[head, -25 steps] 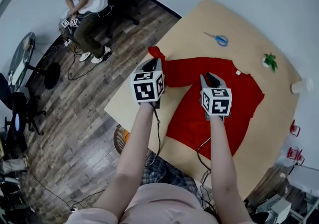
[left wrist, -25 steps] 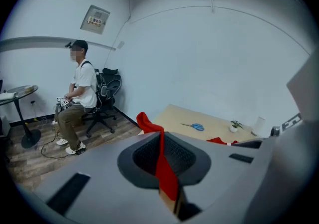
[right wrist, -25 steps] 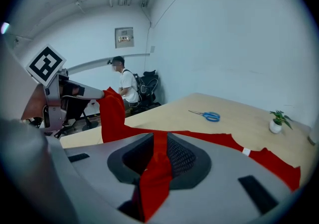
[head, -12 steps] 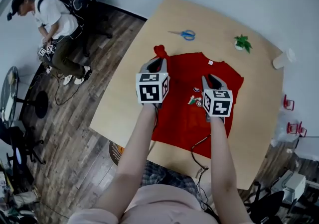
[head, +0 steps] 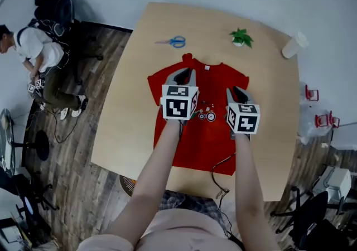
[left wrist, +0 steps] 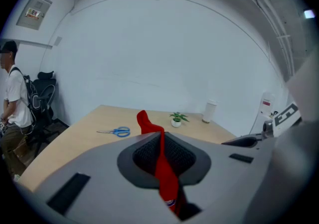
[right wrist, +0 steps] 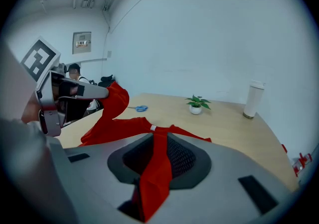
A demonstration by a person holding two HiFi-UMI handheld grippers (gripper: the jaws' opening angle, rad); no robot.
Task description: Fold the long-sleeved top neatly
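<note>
Nearest, two bare forearms (head: 159, 172) reaching out over the table (head: 122, 121), each ending behind a marker cube (head: 179, 102). Just past the cubes, the left tongs (head: 186, 72) and the right tongs (head: 236, 91), side by side above the middle of the table. Left tongs pinched all but together on a thin fold of the red long-sleeved top (head: 209, 141), with a twisted end of cloth sticking up past the tips (a sleeve end, by the look of it). Right tongs clamped on a thicker bunch of the same top, close to the collar and its small white label (right wrist: 153, 128). Under and around both, the rest of the top spread on the table, print upward, hem toward the near edge, with a black cable (head: 218, 170) trailing across that hem. Beyond the collar, well apart from the cloth: blue-handled scissors (head: 173, 42) flat to the left, a small potted plant (head: 241, 37) further right, a white cup (head: 292, 46) upright near the far right corner. Farthest off, on the wooden floor (head: 72, 144) to the left, a person (head: 36, 57) in a white shirt.
</note>
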